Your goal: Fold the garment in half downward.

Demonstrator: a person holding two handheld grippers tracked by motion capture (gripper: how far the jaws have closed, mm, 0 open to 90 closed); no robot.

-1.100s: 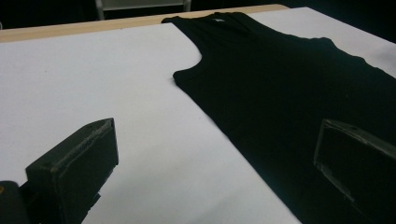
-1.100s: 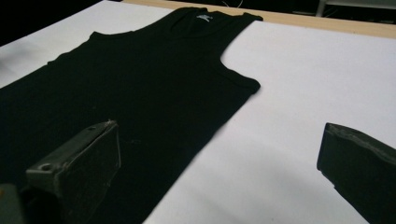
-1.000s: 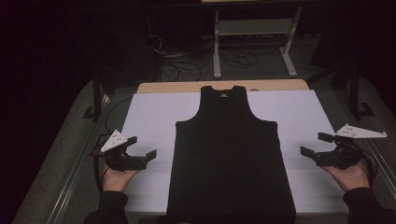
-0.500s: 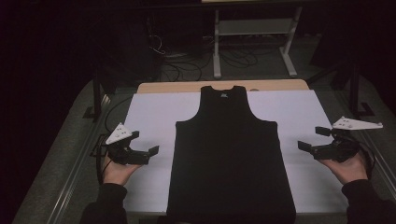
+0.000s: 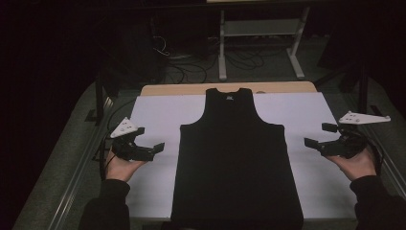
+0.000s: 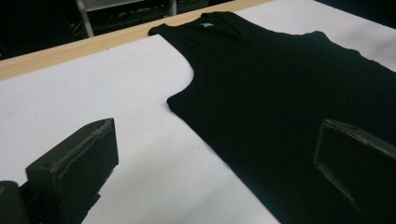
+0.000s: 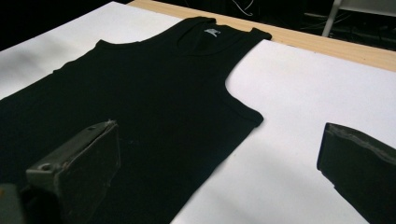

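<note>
The left gripper (image 5: pixel 152 138) hovers over the left part of the white sheet (image 5: pixel 158 115), its jaws spread wide and holding nothing, just left of the black tank top (image 5: pixel 237 158). The right gripper (image 5: pixel 320 135) hangs over the sheet's right part, jaws likewise wide apart and empty, near the garment's right edge. The tank top lies flat in the middle of the sheet, neck toward the far wooden table edge (image 5: pixel 191 89).

Plain black tank top (image 5: pixel 237 158) on a white sheet (image 5: pixel 153 115) (tan table edge (image 5: pixel 172 89) behind).
</note>
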